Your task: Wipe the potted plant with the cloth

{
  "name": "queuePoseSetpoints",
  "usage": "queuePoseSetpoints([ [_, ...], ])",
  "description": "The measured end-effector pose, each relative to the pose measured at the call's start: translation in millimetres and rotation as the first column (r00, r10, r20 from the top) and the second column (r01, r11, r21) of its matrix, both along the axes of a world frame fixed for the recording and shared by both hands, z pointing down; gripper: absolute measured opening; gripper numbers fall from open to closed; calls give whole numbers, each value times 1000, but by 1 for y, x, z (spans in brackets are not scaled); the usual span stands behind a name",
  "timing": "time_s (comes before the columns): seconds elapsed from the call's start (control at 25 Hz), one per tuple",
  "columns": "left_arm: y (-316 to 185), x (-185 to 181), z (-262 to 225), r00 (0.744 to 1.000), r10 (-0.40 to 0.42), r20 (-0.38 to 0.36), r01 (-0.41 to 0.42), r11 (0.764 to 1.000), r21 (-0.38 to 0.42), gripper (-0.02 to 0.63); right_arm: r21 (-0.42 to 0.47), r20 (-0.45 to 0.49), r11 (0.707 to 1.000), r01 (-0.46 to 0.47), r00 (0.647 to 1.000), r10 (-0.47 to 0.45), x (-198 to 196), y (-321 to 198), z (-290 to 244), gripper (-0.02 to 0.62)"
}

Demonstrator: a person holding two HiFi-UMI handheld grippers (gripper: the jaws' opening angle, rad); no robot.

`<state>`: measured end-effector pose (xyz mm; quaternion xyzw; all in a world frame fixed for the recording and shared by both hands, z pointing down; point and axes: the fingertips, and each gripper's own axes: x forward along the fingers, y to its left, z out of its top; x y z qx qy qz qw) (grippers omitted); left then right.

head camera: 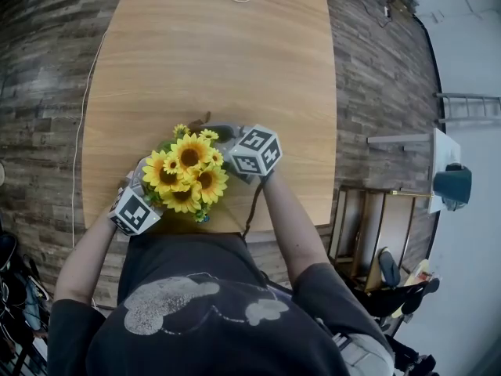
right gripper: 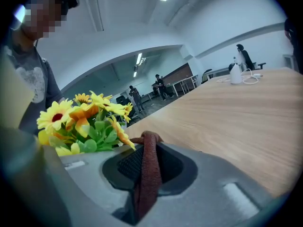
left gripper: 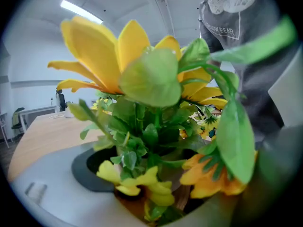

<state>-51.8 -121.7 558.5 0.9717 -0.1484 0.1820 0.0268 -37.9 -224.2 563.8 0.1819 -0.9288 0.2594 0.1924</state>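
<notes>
Here we are at the near edge of the worktop (head camera: pixel 219 61), right in front of the person, with the potted plant (head camera: pixel 188 175), a bunch of yellow sunflowers.

The left tongs (left gripper: pixel 151 188) are set wide around the base of it. Stems and leaves fill the gap, and by my reading they're clamped on the plant to steady it.

Over on the far right side of the blooms, the right tongs (right gripper: pixel 144 148) are closed on a reddish-brown cloth (right gripper: pixel 147 183). It's pinched in a narrow fold, with a loop poking out past the tips.

That loop sits just beside an outer petal. Touching or not, I can't tell.

So I'd call this the wiping step with the cloth at the plant's edge.

The next move, I'd say, calls for:
- a light sweep of that loop across the petals and leaves
- the left side holding firm, because these stems look springy and a hard push could tip the lot toward the worktop's edge

As for containers, the pot is buried under foliage. Only a brownish patch (left gripper: pixel 129 203) shows low down, so what's in it besides the stems I can't tell.
</notes>
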Motion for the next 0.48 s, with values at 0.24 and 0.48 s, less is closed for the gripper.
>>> queuePoseSetpoints([
  [0.24,-4,0,2,999,-38,8,38,999,17,504,40,35,991,-130,991,129,23,-11,-17,49],
  [0.48,-12,-16,9,992,-117,44,115,992,50,615,103,28,946,-308,951,307,72,-10,-33,49],
])
